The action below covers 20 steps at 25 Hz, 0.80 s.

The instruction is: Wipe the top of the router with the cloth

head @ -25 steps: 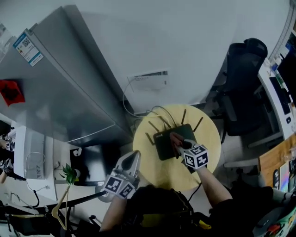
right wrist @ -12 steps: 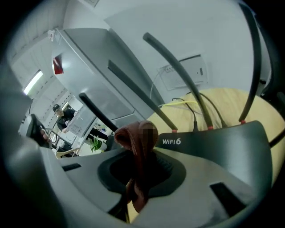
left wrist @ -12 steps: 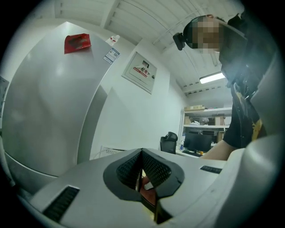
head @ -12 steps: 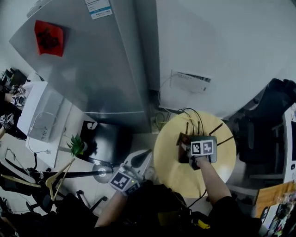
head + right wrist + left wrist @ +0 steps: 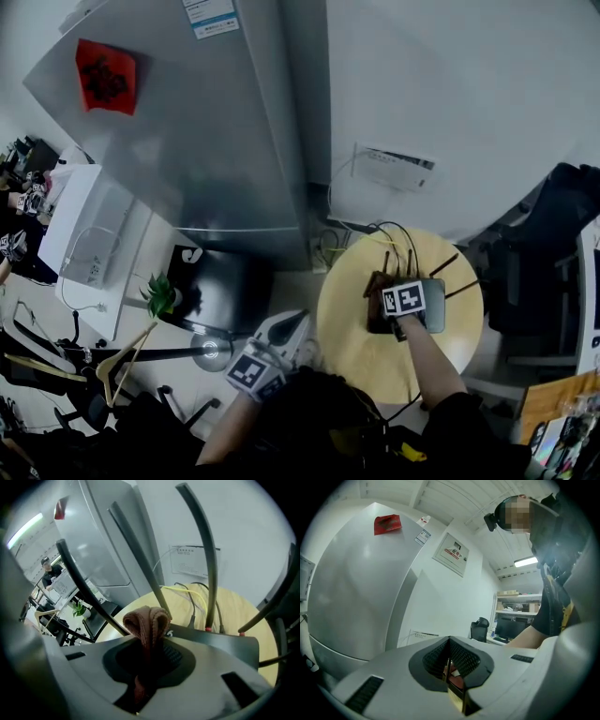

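Right gripper view shows the right hand-held gripper clamped shut on a folded brown cloth. The cloth's bunched end pokes out past the jaws, over the near edge of the dark router. Whether the cloth is actually pressing on the lid or sitting just above it is hard to tell from this angle. The router lies flat on the round wooden surface, with its antennas standing up close ahead of the cloth and its cables trailing off the back. The main risk is probably a stroke that carries too far forward. The cloth or the jaws could then catch an antenna, bending it over or dragging the whole box. Nothing steadies the router, so a firm push may also slide it across the surface and tug on the plugged-in cables. In the head view the left hand-held gripper is off the surface's left edge, well away from the router. Its jaws are together on nothing, so it offers no bracing. Only a narrow wad of cloth sticks out, so if the gripper dips too low its hard jaw tips could scrape the lid rather than the fabric. A loose fold could also work free of the pinch partway through a stroke.
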Available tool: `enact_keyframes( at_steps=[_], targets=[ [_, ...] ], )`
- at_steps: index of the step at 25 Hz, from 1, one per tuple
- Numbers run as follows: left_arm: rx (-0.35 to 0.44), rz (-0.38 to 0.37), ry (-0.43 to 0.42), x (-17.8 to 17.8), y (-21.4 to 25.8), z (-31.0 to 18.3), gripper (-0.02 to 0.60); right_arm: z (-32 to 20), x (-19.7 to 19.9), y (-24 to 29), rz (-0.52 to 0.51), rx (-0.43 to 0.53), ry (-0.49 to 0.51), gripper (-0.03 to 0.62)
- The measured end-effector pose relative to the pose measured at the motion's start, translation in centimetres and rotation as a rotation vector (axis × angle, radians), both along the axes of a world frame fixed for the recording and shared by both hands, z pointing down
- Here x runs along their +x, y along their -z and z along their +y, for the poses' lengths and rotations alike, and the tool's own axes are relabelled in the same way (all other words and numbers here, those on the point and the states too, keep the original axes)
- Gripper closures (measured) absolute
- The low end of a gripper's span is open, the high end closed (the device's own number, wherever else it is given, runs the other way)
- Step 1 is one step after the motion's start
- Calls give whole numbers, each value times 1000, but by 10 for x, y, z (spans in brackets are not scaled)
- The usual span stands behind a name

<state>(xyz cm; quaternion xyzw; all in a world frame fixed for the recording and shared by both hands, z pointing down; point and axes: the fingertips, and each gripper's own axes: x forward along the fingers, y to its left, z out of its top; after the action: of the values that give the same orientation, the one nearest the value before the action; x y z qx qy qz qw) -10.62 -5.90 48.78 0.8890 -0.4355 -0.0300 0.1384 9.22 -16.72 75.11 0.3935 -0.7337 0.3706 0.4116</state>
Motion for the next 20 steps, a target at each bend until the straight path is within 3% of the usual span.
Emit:
enact_keyframes(
  at_steps=[5, 14, 20],
  targets=[
    [25, 13, -42, 12, 5, -5, 580, -2, 23, 0, 42, 21, -13, 528],
    [64, 4, -189, 62, 8, -16, 580, 1, 77, -1, 136, 54, -64, 528],
    [39, 2, -210, 78, 3, -14, 580, -2, 92, 0, 175, 95, -56, 528]
  ],
)
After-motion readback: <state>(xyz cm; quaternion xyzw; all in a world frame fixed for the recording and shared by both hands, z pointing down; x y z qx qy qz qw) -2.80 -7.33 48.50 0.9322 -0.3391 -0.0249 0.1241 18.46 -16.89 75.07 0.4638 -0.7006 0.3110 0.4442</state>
